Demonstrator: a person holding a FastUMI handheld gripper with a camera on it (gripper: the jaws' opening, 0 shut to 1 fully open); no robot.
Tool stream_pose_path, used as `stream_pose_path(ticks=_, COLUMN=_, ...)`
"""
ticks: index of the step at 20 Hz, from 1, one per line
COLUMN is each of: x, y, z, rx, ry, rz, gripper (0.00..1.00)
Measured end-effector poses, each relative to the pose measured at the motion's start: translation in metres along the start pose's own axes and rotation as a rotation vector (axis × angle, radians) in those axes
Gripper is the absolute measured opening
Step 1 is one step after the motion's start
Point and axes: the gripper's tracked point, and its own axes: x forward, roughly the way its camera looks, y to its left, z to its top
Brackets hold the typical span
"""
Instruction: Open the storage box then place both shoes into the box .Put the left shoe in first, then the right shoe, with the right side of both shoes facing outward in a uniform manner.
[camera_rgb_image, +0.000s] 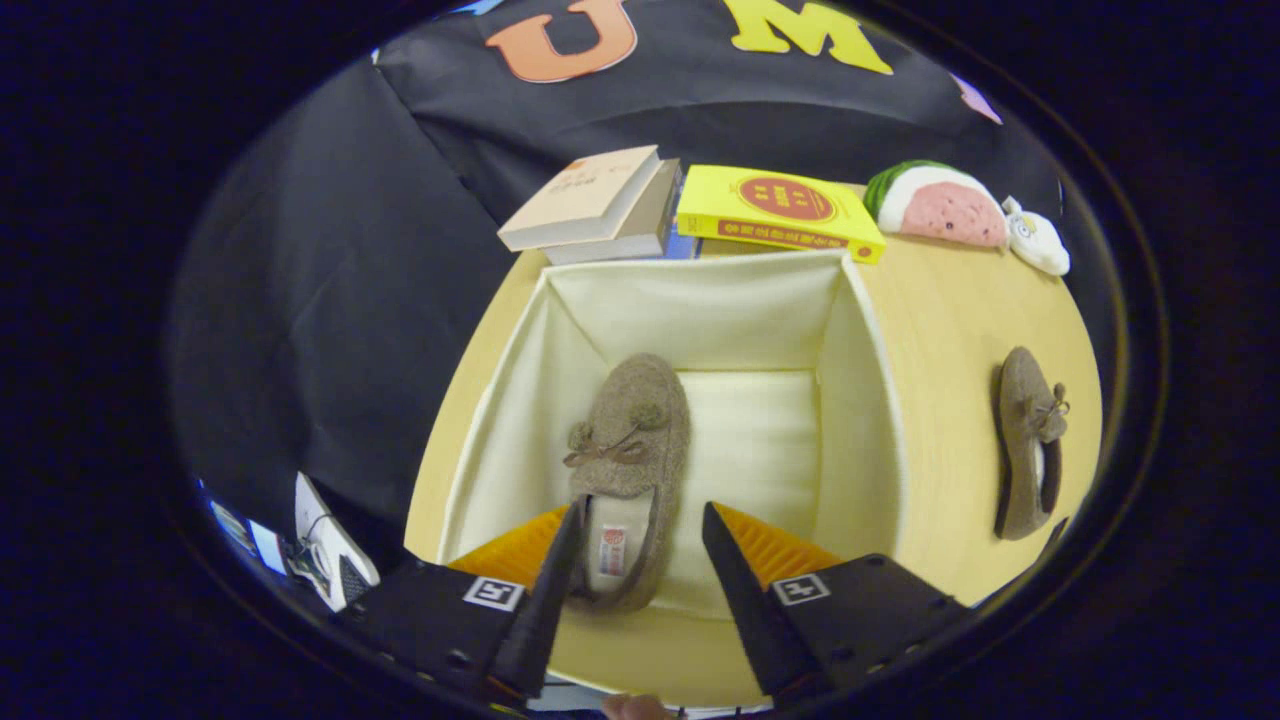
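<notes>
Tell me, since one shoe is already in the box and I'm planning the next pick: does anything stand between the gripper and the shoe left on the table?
Yes: the storage box's right wall. The open gripper hangs over the box, above the shoe inside; the second shoe lies on the table beyond that wall. Bare tabletop otherwise.

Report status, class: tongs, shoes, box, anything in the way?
Tongs open above the box. One shoe inside on the floor; second shoe waits on the table. Nothing blocking.
</notes>
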Motion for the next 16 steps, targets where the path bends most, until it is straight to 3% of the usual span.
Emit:
stream_pose_path(ticks=2, x=-0.022, y=-0.007, z=0.001, rx=-0.027, ry=-0.024, rz=-0.011, gripper=0.95)
stream_pose_path(ticks=7, x=-0.074, y=-0.046, z=0.006, rx=-0.061, ry=-0.074, rz=-0.033, gripper=0.94)
stream_pose_path(ticks=16, x=-0.115, y=-0.223, z=0.013, rx=0.048, ry=-0.118, rz=-0.188, gripper=0.96)
